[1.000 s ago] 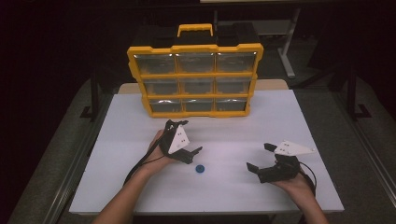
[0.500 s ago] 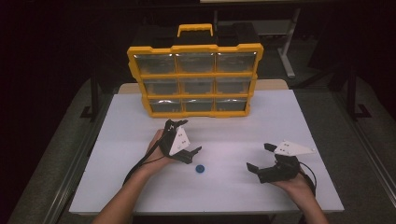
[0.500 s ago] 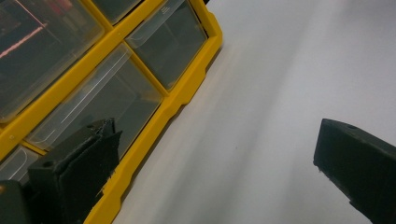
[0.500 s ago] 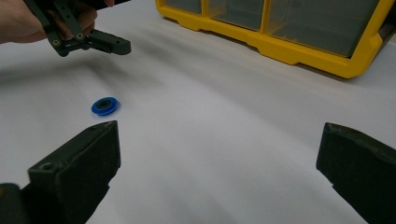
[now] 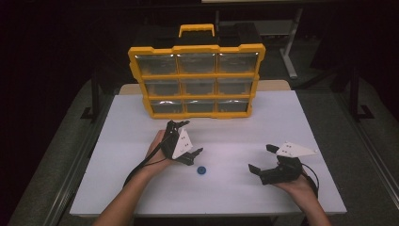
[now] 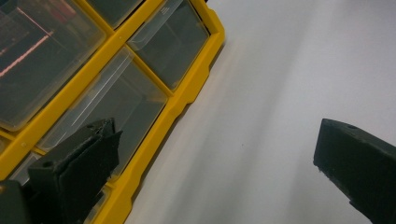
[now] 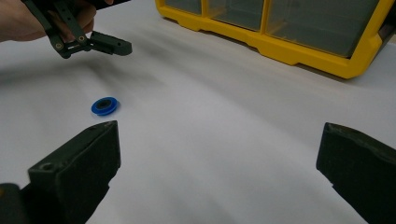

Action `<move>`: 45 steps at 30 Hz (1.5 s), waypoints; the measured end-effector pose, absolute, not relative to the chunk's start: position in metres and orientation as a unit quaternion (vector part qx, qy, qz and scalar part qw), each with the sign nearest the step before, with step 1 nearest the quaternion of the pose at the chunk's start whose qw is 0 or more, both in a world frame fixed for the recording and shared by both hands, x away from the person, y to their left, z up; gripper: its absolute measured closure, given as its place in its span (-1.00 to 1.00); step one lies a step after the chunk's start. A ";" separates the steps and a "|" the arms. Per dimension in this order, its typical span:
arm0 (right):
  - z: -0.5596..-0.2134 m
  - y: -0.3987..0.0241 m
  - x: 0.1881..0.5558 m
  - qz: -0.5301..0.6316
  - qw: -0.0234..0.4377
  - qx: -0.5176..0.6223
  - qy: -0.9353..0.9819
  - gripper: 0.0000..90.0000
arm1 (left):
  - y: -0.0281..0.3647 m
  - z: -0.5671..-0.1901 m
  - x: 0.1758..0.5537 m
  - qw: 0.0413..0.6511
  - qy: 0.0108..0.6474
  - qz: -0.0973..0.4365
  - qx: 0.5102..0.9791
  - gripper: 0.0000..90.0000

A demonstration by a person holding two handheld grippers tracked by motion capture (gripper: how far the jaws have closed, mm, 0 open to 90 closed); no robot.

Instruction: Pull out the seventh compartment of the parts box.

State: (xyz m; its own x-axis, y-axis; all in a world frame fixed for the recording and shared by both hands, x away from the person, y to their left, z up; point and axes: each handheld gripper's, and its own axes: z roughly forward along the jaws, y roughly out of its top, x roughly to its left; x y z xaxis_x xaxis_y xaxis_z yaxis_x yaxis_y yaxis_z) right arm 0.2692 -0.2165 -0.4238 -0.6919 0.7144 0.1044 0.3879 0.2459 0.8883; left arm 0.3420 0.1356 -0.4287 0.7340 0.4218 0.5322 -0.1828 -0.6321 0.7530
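A small blue ring-shaped part [image 5: 202,170] lies flat on the white table [image 5: 226,127], seen closer in the right gripper view [image 7: 104,106]. My left gripper [image 5: 187,139] hovers just up and left of it, open and empty, tilted on its side and facing the yellow organizer [image 5: 196,80]. Its jaws stand wide apart in the left gripper view, with the organizer's lower drawers [image 6: 107,102] behind them. Resting at the table's right front, my right gripper [image 5: 262,158] is open and empty, pointing left toward the blue part.
The yellow organizer, with its clear drawers and top handle [image 5: 197,29], stands upright at the table's far edge. Its yellow frame [image 7: 299,51] lies ahead of the right gripper. Dark floor and stands surround the table.
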 end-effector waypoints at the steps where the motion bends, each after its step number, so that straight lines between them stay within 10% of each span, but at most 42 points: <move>1: -0.424 -0.217 0.269 0.500 0.163 0.357 0.772 -1.00 | 0.135 -0.429 0.342 0.422 0.072 0.358 0.830 -1.00; 45: -0.424 -0.216 0.269 0.500 0.164 0.356 0.772 -1.00 | 0.132 -0.431 0.337 0.359 0.013 0.419 0.834 -0.99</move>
